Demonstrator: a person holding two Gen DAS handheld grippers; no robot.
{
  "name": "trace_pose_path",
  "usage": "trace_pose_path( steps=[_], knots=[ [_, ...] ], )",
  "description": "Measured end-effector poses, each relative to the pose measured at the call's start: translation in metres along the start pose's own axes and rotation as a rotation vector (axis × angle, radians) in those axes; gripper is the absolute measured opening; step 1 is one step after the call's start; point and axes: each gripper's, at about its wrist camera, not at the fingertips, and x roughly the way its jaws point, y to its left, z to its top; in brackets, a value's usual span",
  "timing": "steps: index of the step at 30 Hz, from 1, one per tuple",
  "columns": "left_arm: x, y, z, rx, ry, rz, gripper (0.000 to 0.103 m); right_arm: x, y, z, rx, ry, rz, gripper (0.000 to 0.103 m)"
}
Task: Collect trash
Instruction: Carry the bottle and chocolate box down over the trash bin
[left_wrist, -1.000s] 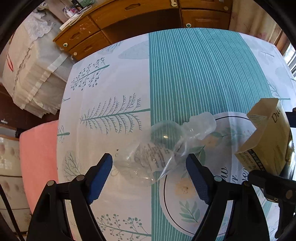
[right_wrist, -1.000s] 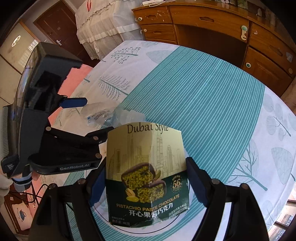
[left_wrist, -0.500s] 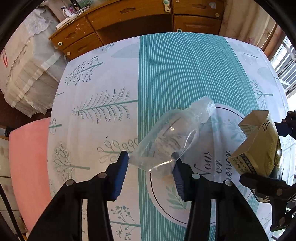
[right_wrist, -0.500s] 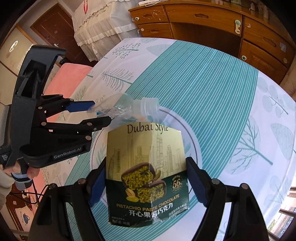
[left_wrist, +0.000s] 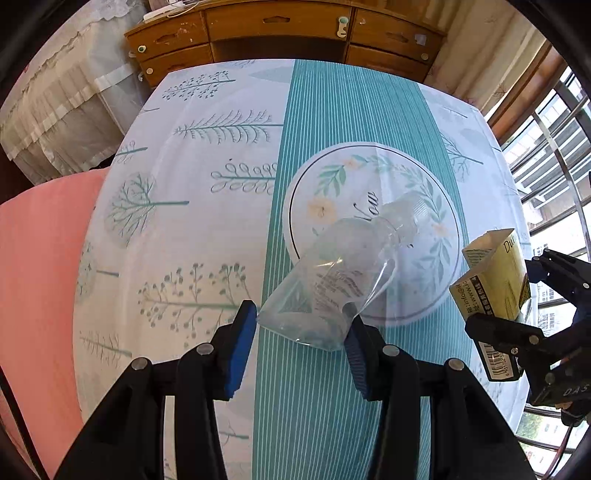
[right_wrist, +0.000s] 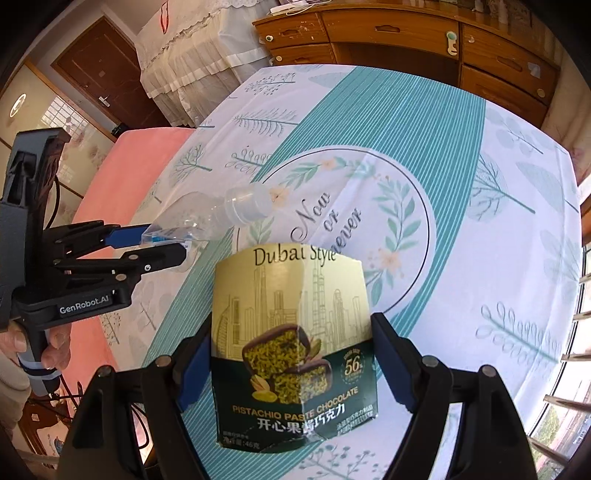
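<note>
Left gripper (left_wrist: 301, 328): fingers (left_wrist: 242, 347) clenched on base of crushed clear bottle (left_wrist: 343, 273); jaws just closed in, bottle between them. Bottle held clear of surface (left_wrist: 192, 147), neck pointing away, over round floral print of cloth. Right gripper (right_wrist: 295, 363): fingers (right_wrist: 397, 360) grasping chocolate box (right_wrist: 293, 332) by its sides, box upright, printed face toward camera, also above surface. Box at right of bottle in left view, apart from it. Hand (right_wrist: 44, 345) grips left gripper's handle.
</note>
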Motion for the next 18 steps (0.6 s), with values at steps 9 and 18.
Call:
trace_pose_path(
  steps=[9,18],
  knots=[
    [-0.066,0.017,-0.122,0.037,-0.068,-0.078,0.045,-0.029,0.077,-0.101,0.101,-0.065,-0.043,0.08],
    [-0.115,0.056,-0.266,0.088,-0.087,-0.134,0.045,-0.031,0.178,-0.234,0.199,-0.099,-0.04,0.08]
  ],
)
